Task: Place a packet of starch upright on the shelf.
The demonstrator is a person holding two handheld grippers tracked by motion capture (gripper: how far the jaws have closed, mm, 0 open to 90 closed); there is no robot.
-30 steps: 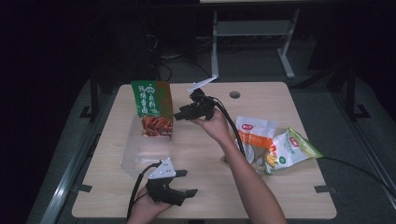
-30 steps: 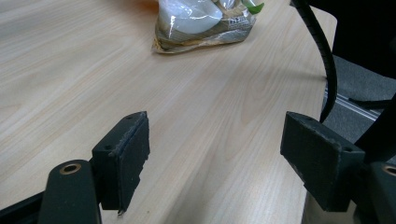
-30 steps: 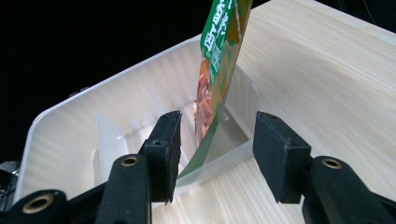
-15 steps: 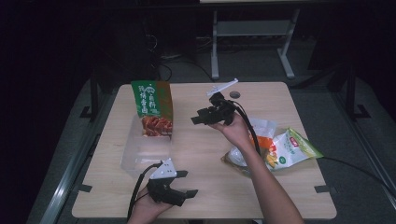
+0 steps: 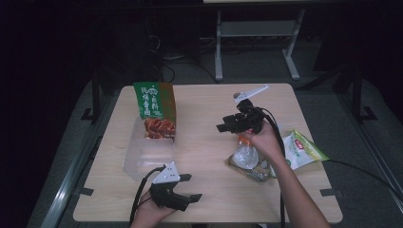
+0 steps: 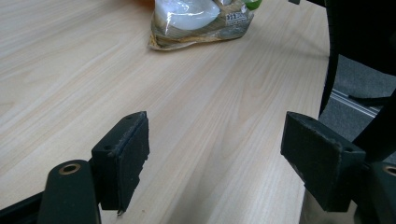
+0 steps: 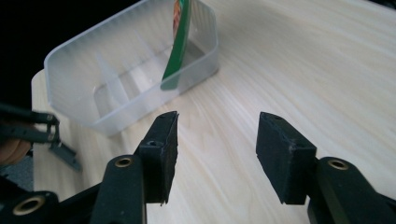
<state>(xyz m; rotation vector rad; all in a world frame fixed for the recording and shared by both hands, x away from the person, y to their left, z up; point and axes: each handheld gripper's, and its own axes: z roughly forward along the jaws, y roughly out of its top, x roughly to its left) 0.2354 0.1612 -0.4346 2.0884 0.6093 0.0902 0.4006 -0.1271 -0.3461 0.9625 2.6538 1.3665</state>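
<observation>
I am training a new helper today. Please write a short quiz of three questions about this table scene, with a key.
1. True or false: the green snack bag stands upright inside the clear plastic box.
2. What does the right gripper hold? A) a snack bag B) nothing C) the box
3. Fill in: the clear packet lies on the table beside the person's ____ forearm.

Key
1. True.
2. B; its jaws are apart with bare table between them.
3. Right.

Open hand-held gripper [image 6: 215,158], table [image 6: 70,60], snack bag [image 6: 201,21]
</observation>
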